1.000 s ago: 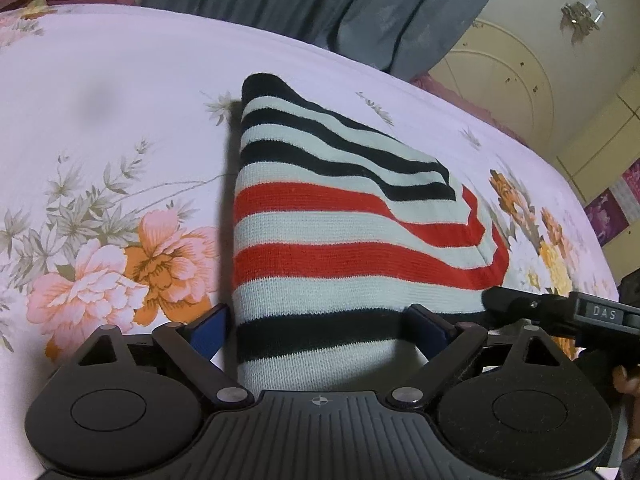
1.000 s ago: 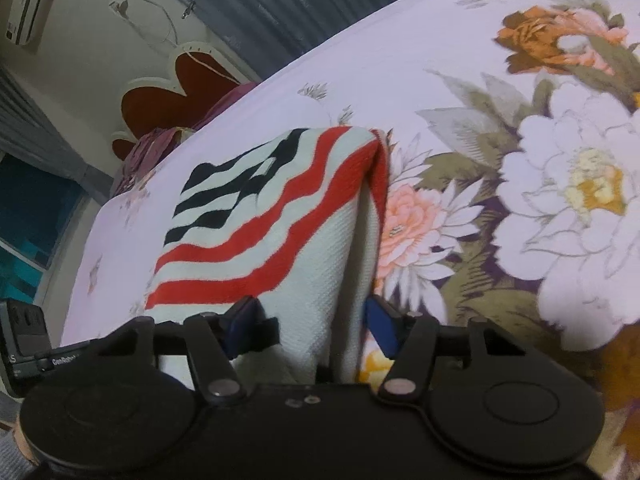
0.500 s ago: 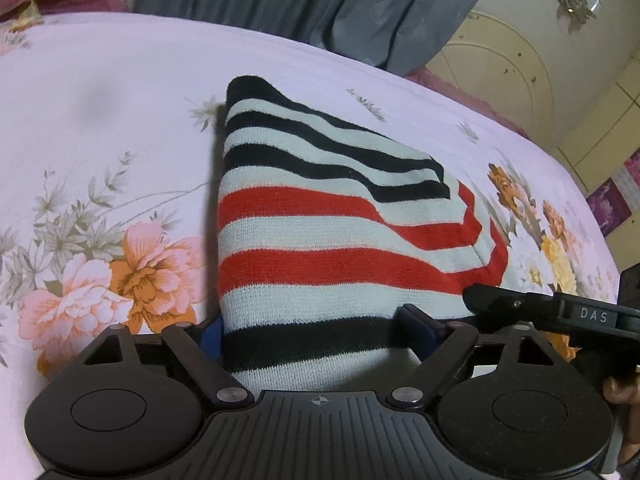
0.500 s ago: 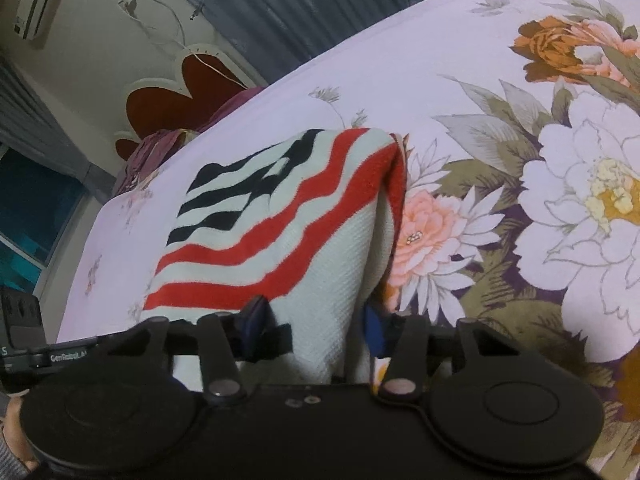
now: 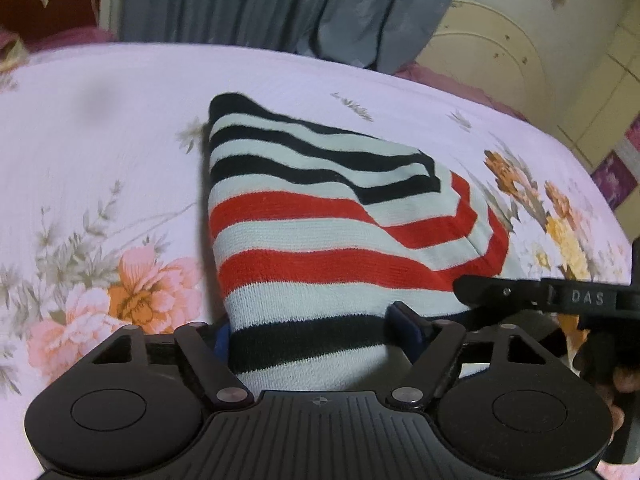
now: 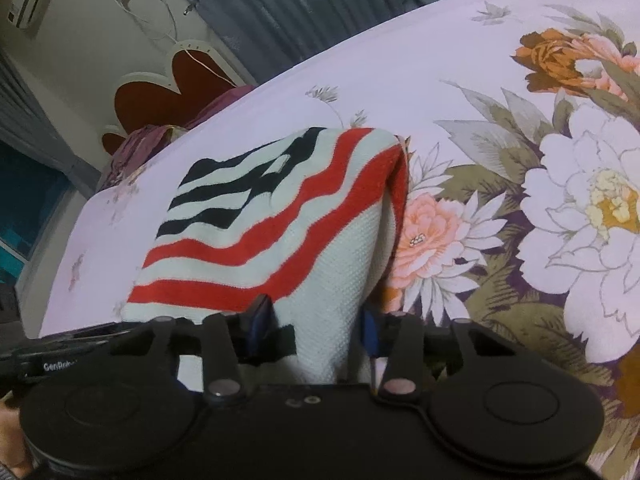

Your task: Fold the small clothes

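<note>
- My left hand-held gripper [image 5: 316,332] has its jaws set either side of the near edge of the striped knit garment [image 5: 320,216]; they have just been closing, and the blue pads look to be touching the cloth on both sides, pinching it.
- My right hand-held gripper [image 6: 316,320] has also just been closing; its pads pinch a bunched white fold at the garment's near right corner.
- The striped knit garment lies folded on the bed [image 5: 100,128], on a pale pink floral sheet, black stripes at its far end and red stripes nearer to me.
- Left of the garment on the sheet there is a printed pink and orange flower [image 5: 132,292]; to its right there are large white and orange blooms [image 6: 580,208].
- Beyond the garment, past the far edge of the bed, grey curtains [image 5: 280,4] hang.
- In the left wrist view my right hand-held gripper's black body reaches in at the garment's near right side.
</note>
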Tool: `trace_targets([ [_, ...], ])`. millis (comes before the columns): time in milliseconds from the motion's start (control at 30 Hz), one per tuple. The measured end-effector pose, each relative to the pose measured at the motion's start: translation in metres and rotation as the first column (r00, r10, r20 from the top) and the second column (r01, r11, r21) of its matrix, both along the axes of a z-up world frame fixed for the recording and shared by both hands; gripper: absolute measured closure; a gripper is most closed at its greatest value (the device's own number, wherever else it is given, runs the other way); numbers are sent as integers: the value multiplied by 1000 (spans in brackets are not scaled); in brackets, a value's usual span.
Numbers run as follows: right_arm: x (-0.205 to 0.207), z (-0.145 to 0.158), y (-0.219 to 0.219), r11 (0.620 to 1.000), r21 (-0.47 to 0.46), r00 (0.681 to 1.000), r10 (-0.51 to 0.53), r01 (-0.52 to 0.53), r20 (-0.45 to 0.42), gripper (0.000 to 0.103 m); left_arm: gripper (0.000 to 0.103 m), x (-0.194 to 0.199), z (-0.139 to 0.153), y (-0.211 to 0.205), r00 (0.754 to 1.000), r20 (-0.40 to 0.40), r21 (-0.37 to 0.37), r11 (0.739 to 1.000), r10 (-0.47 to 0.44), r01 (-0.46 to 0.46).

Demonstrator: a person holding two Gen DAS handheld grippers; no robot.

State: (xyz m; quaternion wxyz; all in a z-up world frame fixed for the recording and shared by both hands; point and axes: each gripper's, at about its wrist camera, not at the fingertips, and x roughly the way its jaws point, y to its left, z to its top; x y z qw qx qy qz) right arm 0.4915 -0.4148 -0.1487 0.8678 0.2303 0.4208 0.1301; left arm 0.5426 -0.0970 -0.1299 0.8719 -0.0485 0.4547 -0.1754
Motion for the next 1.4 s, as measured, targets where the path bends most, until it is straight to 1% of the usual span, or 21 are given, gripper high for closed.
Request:
trace_targets([
  [33, -1, 1, 2, 1000, -7, 1000, -8, 8, -2, 59, 29, 0, 0, 1, 1000, 2, -3, 1000, -4, 4],
  [100, -3, 3, 3, 1000, -15, 1000, -21, 21, 1, 64, 34, 0, 1, 6, 1000, 3, -17, 1000, -7, 7],
  [133, -6, 6, 5, 999, -21, 1000, -27, 28, 14, 69, 39, -1, 3, 8, 1000, 13, -25, 1000, -8, 9],
  [167, -9, 10, 8, 999, -32, 999, -30, 31, 32, 71, 43, -3, 6, 8, 1000, 26, -22, 1000, -16, 17],
  [233, -15, 24, 20, 995, -93, 997, -17, 24, 80, 71, 46, -7, 12, 9, 998, 47, -10, 999, -34, 34],
  [267, -16, 28, 25, 993, -117, 996, -14, 24, 91, 71, 48, -8, 14, 10, 998, 50, -10, 999, -38, 38],
  [333, -18, 38, 36, 987, -158, 994, -5, 23, 109, 72, 49, -9, 20, 14, 997, 60, -5, 999, -53, 53],
  [433, -22, 51, 49, 983, -181, 991, 10, 14, 130, 72, 49, -13, 33, 19, 993, 88, 16, 997, -75, 74],
  [500, -24, 57, 58, 979, -202, 990, 19, 10, 143, 72, 49, -14, 42, 21, 991, 102, 15, 997, -82, 80],
  [600, -24, 68, 74, 980, -199, 986, 29, 5, 164, 72, 49, -18, 55, 27, 989, 130, 21, 997, -75, 73],
  [733, -20, 80, 105, 977, -210, 979, 70, -28, 192, 72, 49, -16, 61, 31, 988, 149, 22, 999, -42, 40],
  [867, -14, 83, 143, 976, -204, 972, 114, -71, 206, 72, 49, -16, 58, 30, 988, 152, 24, 1000, 9, -13],
  [1033, -15, 80, 194, 975, -187, 964, 160, -120, 214, 72, 49, -16, 40, 36, 988, 135, 33, 997, 70, -75],
  [1100, -15, 77, 213, 973, -183, 963, 176, -138, 206, 72, 49, -16, 31, 38, 989, 129, 39, 996, 72, -78],
  [1200, -16, 72, 233, 973, -176, 964, 186, -153, 192, 72, 48, -22, 23, 71, 990, 117, 33, 996, 73, -77],
  [1233, -16, 69, 237, 972, -177, 965, 187, -154, 187, 72, 46, -20, 17, 77, 992, 101, 29, 997, 72, -75],
  [1300, -14, 56, 242, 971, -185, 972, 179, -149, 155, 72, 37, -18, 0, 86, 995, 57, 27, 996, 84, -85],
  [1333, -12, 45, 241, 972, -193, 979, 158, -132, 126, 71, 16, -16, -10, 91, 994, 47, 43, 994, 98, -100],
  [1367, -12, 35, 238, 974, -201, 987, 127, -106, 96, 71, 7, -16, -16, 93, 992, 61, 57, 992, 111, -114],
  [1400, -9, 22, 230, 981, -179, 995, 88, -77, 54, 71, 7, -17, -23, 93, 992, 66, 35, 993, 109, -111],
])
